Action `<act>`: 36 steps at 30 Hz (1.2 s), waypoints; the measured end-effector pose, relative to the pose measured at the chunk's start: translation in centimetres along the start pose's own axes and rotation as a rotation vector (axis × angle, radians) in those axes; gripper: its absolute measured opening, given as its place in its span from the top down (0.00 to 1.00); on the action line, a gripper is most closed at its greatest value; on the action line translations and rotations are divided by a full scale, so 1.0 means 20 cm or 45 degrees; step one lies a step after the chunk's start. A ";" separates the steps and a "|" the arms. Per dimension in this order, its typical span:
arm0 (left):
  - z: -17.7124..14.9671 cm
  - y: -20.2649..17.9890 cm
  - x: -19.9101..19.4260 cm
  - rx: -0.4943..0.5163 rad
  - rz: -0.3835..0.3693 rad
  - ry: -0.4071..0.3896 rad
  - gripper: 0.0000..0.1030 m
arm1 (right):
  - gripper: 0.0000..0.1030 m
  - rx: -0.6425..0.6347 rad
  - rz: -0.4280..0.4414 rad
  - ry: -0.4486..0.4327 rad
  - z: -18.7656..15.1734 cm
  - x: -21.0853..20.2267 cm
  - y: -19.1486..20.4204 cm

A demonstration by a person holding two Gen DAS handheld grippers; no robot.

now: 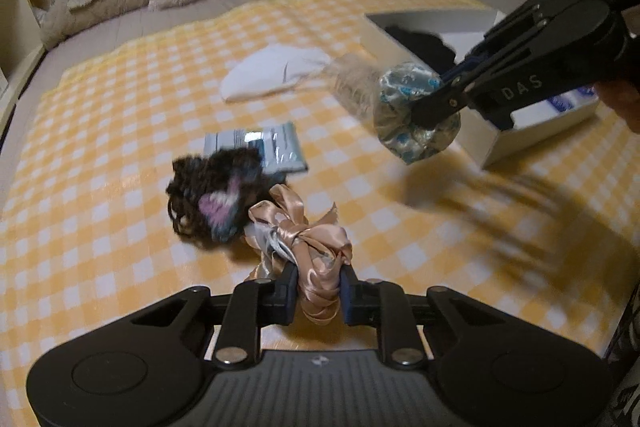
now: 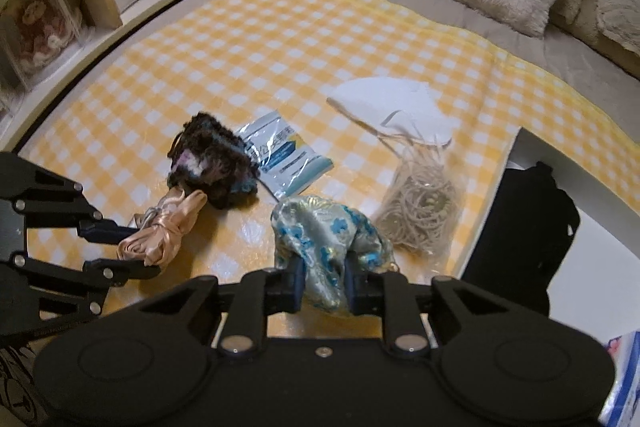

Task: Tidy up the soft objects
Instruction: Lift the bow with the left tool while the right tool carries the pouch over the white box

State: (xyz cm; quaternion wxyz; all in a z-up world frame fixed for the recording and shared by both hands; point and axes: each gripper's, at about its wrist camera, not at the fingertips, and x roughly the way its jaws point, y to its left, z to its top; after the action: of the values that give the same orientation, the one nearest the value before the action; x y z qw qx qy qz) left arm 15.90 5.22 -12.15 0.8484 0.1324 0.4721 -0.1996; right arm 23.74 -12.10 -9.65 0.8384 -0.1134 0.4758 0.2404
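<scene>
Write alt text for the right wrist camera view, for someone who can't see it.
The right gripper pinches a blue-flowered satin pouch above a yellow checked blanket. At left, the left gripper clamps a peach satin ribbon bundle; a dark knitted pouch, white mask and open box lie nearby.

Peach satin ribbon (image 1: 320, 267), blue-floral brocade pouch (image 2: 324, 247), both clamped

The room light is warm and a bit dim. Shiny glare sits on the yellow checked blanket (image 1: 120, 155) near the middle. In the left wrist view, the shadow at the right is smeared with blur. Both pictures bend round at the dark edges.
</scene>
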 end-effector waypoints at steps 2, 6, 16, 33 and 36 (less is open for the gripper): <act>0.02 -0.02 -0.03 -0.004 0.001 -0.036 0.79 | 0.80 0.022 -0.010 -0.029 0.00 -0.05 -0.02; 0.07 -0.05 -0.11 0.001 0.033 -0.127 0.79 | 0.80 0.088 -0.014 -0.093 -0.01 -0.14 -0.08; 0.23 -0.11 -0.28 -0.028 0.115 -0.361 0.79 | 0.80 0.246 -0.057 -0.291 -0.04 -0.39 -0.22; 0.51 -0.36 -0.33 0.016 0.082 -0.595 0.79 | 0.80 0.562 -0.207 -0.633 -0.24 -0.78 -0.59; 0.55 -0.41 -0.31 0.035 0.053 -0.603 0.79 | 0.80 0.597 -0.232 -0.646 -0.29 -0.82 -0.65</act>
State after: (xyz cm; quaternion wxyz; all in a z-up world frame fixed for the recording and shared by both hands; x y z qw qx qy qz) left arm 17.35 -5.25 -1.52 0.9376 0.1031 0.2542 -0.2138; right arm 19.04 -30.61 0.72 0.9511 0.1034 0.2826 0.0692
